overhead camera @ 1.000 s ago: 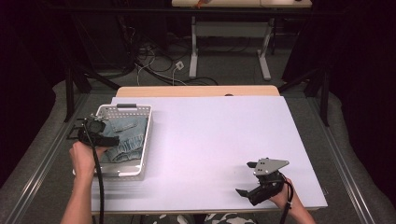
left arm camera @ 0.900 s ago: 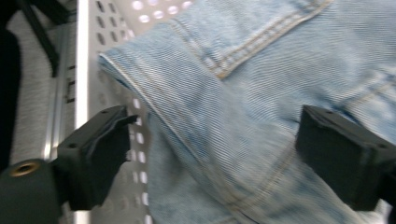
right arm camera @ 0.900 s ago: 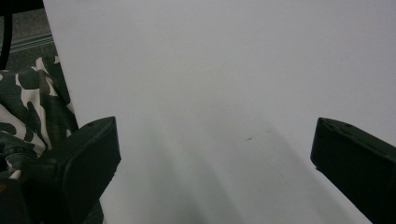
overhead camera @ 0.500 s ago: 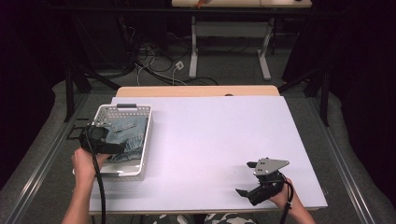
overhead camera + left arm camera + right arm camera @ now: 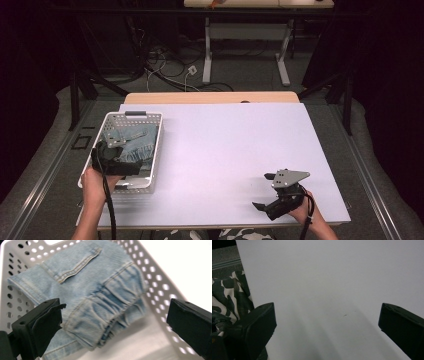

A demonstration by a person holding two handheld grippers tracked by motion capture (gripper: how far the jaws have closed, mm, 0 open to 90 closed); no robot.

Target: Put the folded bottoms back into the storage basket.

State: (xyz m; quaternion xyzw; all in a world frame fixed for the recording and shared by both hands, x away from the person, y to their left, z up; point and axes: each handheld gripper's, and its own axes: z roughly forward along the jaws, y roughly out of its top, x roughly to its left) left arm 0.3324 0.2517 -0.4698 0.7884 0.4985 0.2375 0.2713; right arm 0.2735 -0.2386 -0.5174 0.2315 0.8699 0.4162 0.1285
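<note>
White basket [image 5: 160,282] holds folded jeans [image 5: 95,297] under the left gripper [image 5: 112,327] (jaws apart).

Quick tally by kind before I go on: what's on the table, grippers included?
Grippers: 2, the left gripper over the basket and the right gripper low over the bare sheet, both open
White perforated basket: 1
Folded denim garment in the basket: 1
Total: 4

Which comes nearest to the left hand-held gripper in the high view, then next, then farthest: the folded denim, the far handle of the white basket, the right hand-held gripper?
1. Folded denim: in the white basket, right under the left hand-held gripper.
2. Far handle: on the basket's far rim.
3. Right hand-held gripper: across the white table, near its front right corner.
</note>
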